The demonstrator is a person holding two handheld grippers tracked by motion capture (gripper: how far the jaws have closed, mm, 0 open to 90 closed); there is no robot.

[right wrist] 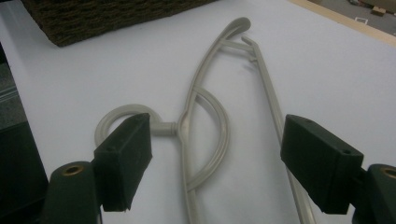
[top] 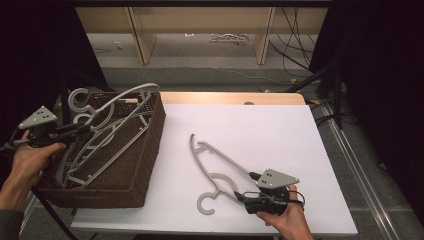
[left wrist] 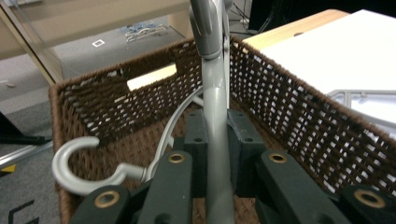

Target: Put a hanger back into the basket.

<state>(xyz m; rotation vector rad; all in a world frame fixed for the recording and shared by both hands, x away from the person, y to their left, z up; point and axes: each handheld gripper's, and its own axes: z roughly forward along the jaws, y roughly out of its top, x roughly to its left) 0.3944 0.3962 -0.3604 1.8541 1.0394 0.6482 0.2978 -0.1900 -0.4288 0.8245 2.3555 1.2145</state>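
Clamping my left claw on a hanger above the basket to lift it out, I hold my right claw wide astride the surface hanger.

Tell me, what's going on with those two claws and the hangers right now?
Left gripper shut on a basket hanger. Right gripper open around the table hanger. Wicker basket beside it, nothing blocking.
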